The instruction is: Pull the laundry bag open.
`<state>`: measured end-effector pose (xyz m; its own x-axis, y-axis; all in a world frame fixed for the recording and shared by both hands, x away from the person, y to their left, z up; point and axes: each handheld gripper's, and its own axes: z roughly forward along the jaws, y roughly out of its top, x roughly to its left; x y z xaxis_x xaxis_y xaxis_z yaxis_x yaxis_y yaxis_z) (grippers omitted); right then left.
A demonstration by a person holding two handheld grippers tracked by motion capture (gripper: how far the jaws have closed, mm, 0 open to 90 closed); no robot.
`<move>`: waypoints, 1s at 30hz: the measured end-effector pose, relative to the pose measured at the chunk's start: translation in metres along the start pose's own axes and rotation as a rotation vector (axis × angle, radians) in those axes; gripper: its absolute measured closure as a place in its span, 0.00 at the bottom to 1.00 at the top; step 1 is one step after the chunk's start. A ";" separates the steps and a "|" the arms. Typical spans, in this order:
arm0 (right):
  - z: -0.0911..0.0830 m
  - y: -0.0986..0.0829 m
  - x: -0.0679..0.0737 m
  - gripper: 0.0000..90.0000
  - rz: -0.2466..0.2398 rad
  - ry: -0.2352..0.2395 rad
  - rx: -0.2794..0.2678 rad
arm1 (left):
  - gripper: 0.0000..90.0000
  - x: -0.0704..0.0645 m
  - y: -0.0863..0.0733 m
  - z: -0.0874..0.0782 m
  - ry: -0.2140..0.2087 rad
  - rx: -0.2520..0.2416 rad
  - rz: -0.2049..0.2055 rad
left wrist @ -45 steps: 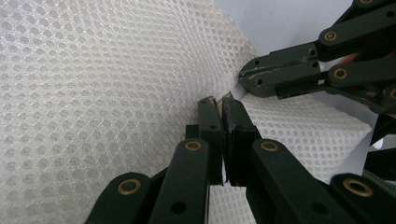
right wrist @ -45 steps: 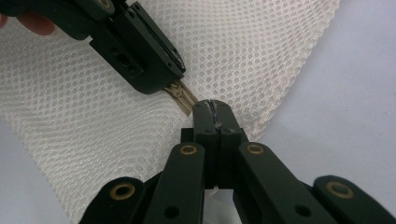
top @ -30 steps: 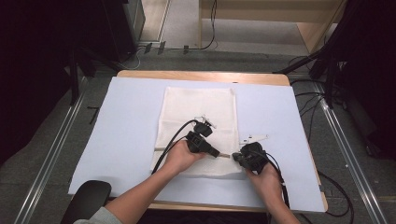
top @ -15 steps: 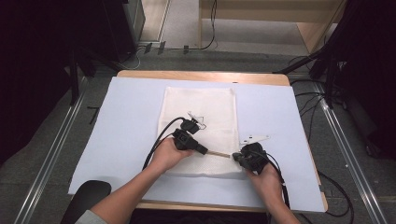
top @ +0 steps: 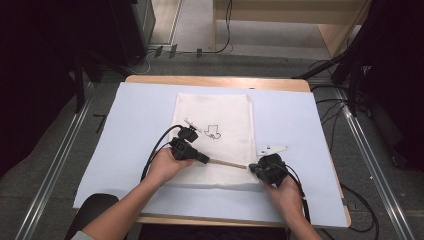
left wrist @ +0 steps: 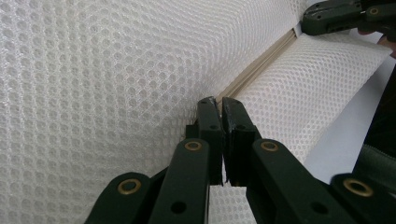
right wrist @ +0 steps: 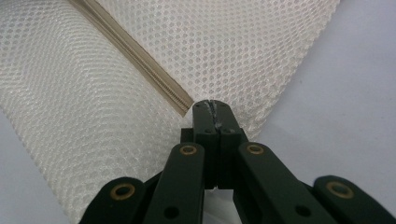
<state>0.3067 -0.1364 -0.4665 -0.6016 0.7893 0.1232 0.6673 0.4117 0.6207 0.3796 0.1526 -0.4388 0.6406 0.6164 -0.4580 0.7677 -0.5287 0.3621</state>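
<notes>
A white mesh bag lies flat on the pale blue table cover, with a tan zipper across it near its front edge. My left gripper is shut at the zipper's left end; in the left gripper view its jaws pinch the zipper pull, and the zipper runs away to the right gripper. My right gripper is shut on the mesh bag's edge where the zipper ends.
A small black outline print marks the bag's middle. The cover spreads over a wooden table. Cables trail from both grippers toward the person. A black chair part sits at the front left. Dark stands and rails flank the table.
My left gripper has slid left along the zipper, away from the right gripper, and a longer stretch of tan zipper shows between them. The right gripper has stayed put.
</notes>
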 end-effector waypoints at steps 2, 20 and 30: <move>0.000 0.000 0.000 1.00 -0.001 0.002 0.000 | 0.99 0.000 -0.001 -0.001 0.003 0.003 0.009; 0.000 0.000 0.000 1.00 -0.004 -0.004 0.001 | 0.99 0.013 -0.012 -0.013 0.048 -0.008 -0.023; 0.000 -0.001 0.000 1.00 0.004 0.001 -0.002 | 0.99 0.018 -0.013 -0.015 0.011 -0.002 -0.041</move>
<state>0.3063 -0.1366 -0.4667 -0.5995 0.7903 0.1268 0.6690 0.4078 0.6214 0.3814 0.1795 -0.4400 0.6089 0.6439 -0.4633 0.7932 -0.5017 0.3452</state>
